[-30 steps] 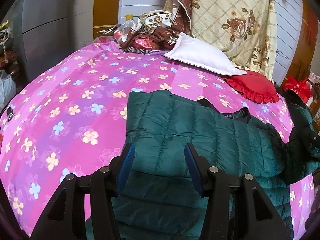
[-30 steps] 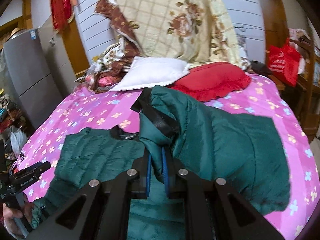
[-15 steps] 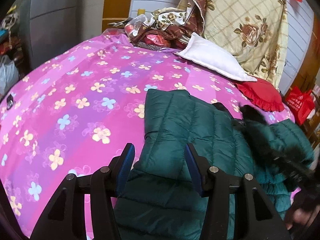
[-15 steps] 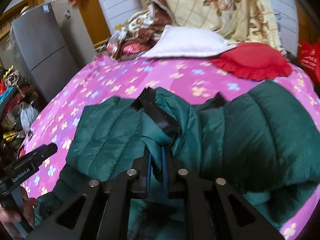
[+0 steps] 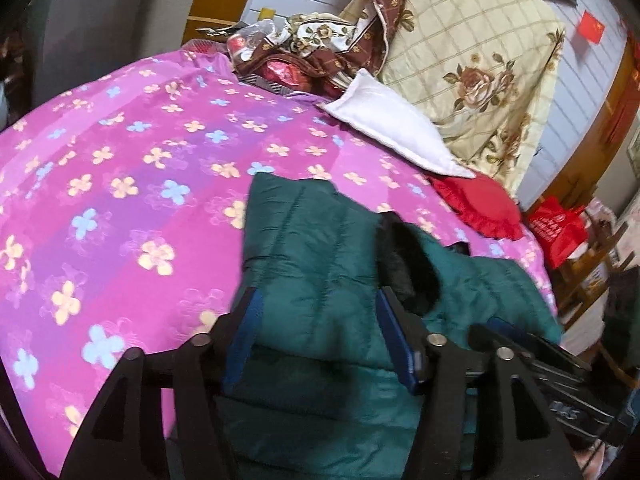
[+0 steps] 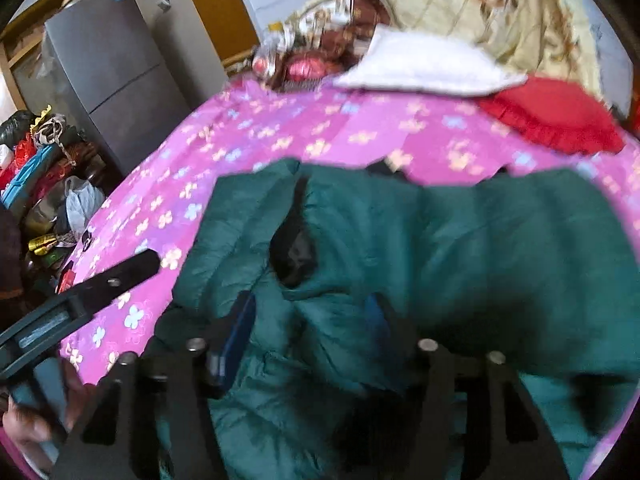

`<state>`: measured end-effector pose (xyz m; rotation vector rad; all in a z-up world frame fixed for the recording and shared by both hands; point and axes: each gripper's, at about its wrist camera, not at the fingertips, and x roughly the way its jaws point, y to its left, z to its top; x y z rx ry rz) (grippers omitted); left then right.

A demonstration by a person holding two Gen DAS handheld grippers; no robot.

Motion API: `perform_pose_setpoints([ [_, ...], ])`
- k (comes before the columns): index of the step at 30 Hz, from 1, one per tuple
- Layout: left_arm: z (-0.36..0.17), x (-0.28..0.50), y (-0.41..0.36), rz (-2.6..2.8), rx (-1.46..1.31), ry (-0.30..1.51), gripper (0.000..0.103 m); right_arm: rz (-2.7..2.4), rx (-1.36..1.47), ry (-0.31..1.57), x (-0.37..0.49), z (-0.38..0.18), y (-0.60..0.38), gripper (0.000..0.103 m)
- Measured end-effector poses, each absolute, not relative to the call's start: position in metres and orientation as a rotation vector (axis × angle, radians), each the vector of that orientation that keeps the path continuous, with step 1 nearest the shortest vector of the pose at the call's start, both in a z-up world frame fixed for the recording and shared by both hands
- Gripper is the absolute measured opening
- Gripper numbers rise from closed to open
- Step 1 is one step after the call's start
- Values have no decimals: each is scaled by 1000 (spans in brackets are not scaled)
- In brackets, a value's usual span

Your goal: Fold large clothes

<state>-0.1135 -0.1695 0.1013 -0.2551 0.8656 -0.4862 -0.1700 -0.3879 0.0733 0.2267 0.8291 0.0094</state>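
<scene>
A dark green quilted jacket [image 5: 316,280] lies on the pink flowered bedspread [image 5: 120,184]. One side with its black-lined cuff [image 5: 408,264] is folded over onto the body. My left gripper [image 5: 320,320] is open, hovering over the jacket's near part, holding nothing. In the right wrist view the jacket [image 6: 440,248] fills the middle, with the dark cuff opening [image 6: 294,256] lying on it. My right gripper [image 6: 308,324] is open just above the jacket, empty. The left gripper's body shows at the left [image 6: 100,284] of that view.
A white pillow [image 5: 392,128], a red cushion [image 5: 476,204] and a floral quilt [image 5: 480,60] lie at the head of the bed, with crumpled cloth [image 5: 304,56] beside them. A grey fridge [image 6: 108,76] and bags [image 6: 44,168] stand left of the bed. A red bag [image 5: 556,228] sits at the right.
My right gripper carried the sleeve leftward over the jacket body, then opened and let it go. The left gripper stayed open and shifted slightly.
</scene>
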Motion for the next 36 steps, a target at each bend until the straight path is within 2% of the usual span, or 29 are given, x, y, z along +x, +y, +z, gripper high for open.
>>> perform_pose_setpoints([
  [10, 104, -120, -220, -546, -202, 888, 48, -140, 265, 713, -254, 136, -464, 72],
  [20, 81, -97, -253, -459, -162, 927, 48, -255, 310, 692, -309, 137, -519, 73],
  [22, 77, -92, -254, -459, -166, 934, 43, -276, 323, 698, -313, 133, -530, 73],
  [24, 76, -90, -255, -472, -166, 924, 12, -294, 331, 704, -317, 129, -536, 73],
  [26, 79, -90, -255, -470, -136, 908, 3, -310, 345, 709, -317, 124, -543, 73],
  [27, 82, -90, -254, -472, -121, 888, 0, -317, 351, 710, -317, 122, -545, 73],
  [36, 112, -84, -217, -438, -80, 787, 0, -395, 401, 736, -299, 91, -562, 73],
])
